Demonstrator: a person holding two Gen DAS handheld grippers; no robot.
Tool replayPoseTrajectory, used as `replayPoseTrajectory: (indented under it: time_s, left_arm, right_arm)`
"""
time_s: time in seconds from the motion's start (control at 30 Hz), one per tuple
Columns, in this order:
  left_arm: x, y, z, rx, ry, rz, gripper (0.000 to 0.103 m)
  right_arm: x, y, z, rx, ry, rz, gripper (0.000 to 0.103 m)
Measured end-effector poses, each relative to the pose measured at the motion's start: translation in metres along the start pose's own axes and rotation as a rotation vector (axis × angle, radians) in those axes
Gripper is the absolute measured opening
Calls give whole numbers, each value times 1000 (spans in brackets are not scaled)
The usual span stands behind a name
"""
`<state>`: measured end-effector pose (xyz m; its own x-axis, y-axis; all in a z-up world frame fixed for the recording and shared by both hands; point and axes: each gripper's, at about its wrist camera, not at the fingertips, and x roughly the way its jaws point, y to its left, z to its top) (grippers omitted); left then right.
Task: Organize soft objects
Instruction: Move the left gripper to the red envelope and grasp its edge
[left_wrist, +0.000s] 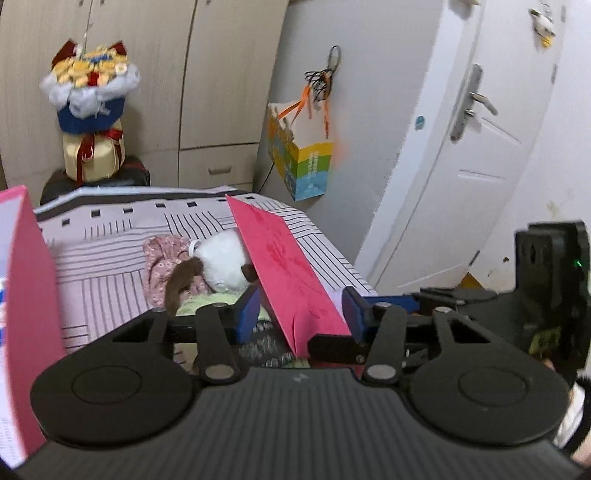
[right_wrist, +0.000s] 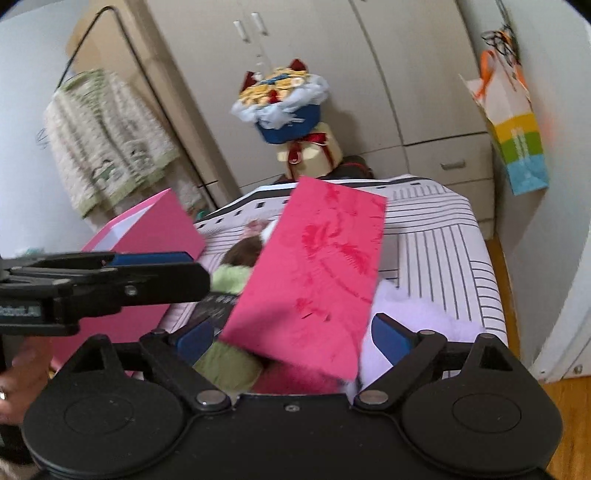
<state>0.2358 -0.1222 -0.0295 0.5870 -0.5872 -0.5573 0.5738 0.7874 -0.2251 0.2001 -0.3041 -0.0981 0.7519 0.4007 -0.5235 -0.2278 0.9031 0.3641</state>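
Between the blue pads of the left tool stands the lower end of a pink flap, tilted; the pads sit on either side of it with a gap showing, so the tool is apart and not pressing. Just beyond, on the striped bed, lies a plush doll with a white head, brown hair and a floral dress, partly hidden by the flap. A second pink flap rises at the left edge of that view.

At the right tool the blue pads stand wide apart, with the near end of the same pink flap lying between them and touching neither. Under it show a green soft item and something pink and fuzzy. Farther out are the bed, a bouquet before the wardrobe, and a colourful paper bag hanging on the wall.
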Motion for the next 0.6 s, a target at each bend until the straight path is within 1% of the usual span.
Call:
replayPoseTrajectory:
  time_s: [0.07, 0.2, 0.27, 0.33, 0.37, 0.43, 0.47, 0.5, 0.6]
  left_arm:
    - [11, 1, 1, -19, 3, 3, 44]
    - [30, 7, 2, -72, 33, 21, 43]
    - [37, 10, 2, -103, 44, 44, 43]
    - [42, 12, 2, -110, 46, 43, 43]
    - [42, 14, 1, -116, 47, 41, 41]
    - [44, 15, 0, -124, 51, 48, 31]
    - [45, 16, 0, -123, 50, 52, 28]
    - [47, 17, 0, -123, 52, 57, 23]
    - [49, 22, -2, -141, 52, 44, 16]
  right_arm:
    - [6, -3, 1, 8, 2, 2, 101]
    - [14, -8, 1, 36, 7, 19, 102]
    - [16, -9, 3, 43, 6, 27, 102]
    - [18, -8, 4, 41, 12, 32, 102]
    - [20, -8, 5, 37, 18, 29, 103]
    - [23, -7, 6, 30, 17, 20, 103]
    - [25, -7, 7, 27, 17, 16, 103]
    - [26, -6, 7, 19, 18, 8, 103]
    - [31, -3, 9, -4, 21, -12, 103]
